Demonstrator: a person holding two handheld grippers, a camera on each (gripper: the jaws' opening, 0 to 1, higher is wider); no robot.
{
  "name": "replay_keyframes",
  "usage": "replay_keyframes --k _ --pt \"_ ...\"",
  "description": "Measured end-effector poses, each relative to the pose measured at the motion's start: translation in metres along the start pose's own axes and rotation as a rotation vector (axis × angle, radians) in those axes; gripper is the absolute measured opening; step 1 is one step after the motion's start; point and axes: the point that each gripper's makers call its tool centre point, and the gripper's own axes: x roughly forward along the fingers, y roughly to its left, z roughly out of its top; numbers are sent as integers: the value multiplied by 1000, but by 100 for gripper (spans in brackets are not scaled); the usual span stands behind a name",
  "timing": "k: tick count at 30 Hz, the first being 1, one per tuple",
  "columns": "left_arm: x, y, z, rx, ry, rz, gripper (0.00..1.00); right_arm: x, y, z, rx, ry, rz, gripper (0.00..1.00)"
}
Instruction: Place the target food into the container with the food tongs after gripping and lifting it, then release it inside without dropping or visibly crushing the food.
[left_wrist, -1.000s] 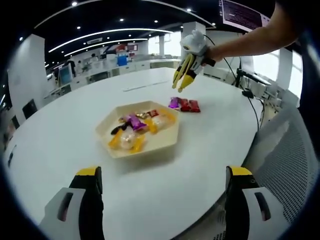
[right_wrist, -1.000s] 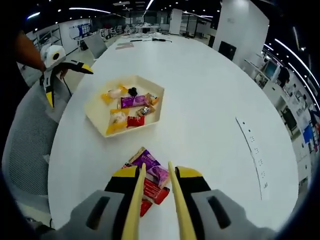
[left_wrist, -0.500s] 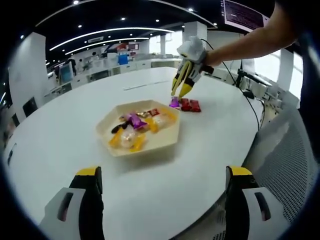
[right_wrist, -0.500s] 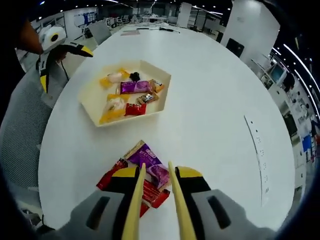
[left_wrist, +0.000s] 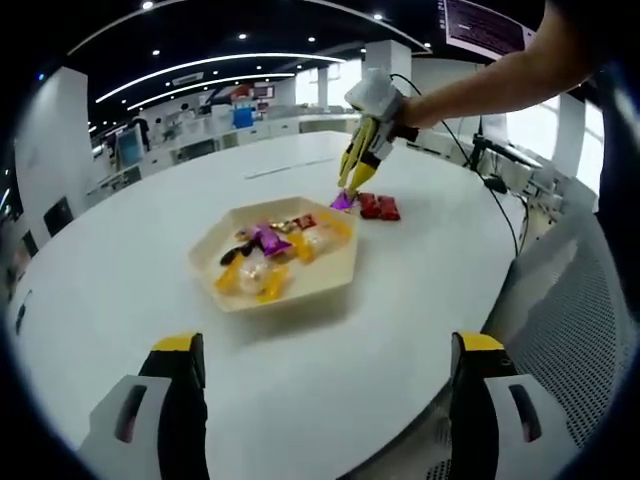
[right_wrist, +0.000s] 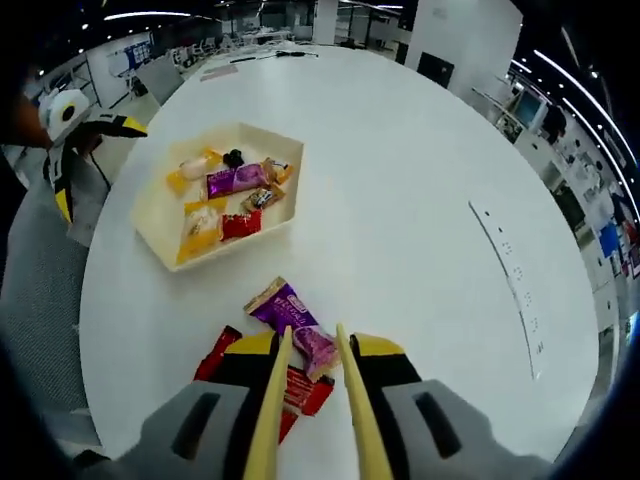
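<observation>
Tongs (right_wrist: 312, 345) parted, now lower, astride our purple packet (right_wrist: 296, 322); tray (right_wrist: 160, 226) farther; left gripper (left_wrist: 322, 372) unmoved, wide.

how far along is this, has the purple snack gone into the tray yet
Not yet. The hexagonal tray already holds several wrapped snacks. In hand: the right gripper's tongs are down over the purple snack packet, which lies on the table beside red packets; whether it is pinched is unclear. Left: grip, lift, carry and release. The left gripper waits open.
</observation>
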Motion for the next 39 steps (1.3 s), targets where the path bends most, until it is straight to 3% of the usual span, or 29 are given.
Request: replay_keyframes --k 4,9,11,21,26,27,28,29,30,39 --pt "0 0 -1 2 3 0 98 4 -1 -8 -72 54 -13 28" --pt "0 1 0 -1 4 5 98 5 7 -10 43 50 14 27" --pt "0 1 -1 4 6 3 98 3 8 -9 38 44 17 27" --pt "0 0 -2 4 11 2 97 10 15 3 -93 21 58 28" --pt "0 1 -2 1 12 4 97 19 18 -6 -97 55 77 28" --pt "0 1 -2 0 12 3 97 21 20 -15 -104 94 75 28" --pt "0 1 -2 -1 12 3 97 22 18 -13 -107 77 69 27" --pt "0 1 -3 -1 14 3 97 22 20 -8 -56 48 91 27" --pt "0 1 -3 -1 14 2 97 21 15 -12 17 63 69 27" --pt "1 0 -4 1 18 -3 96 20 12 -14 119 70 30 21"
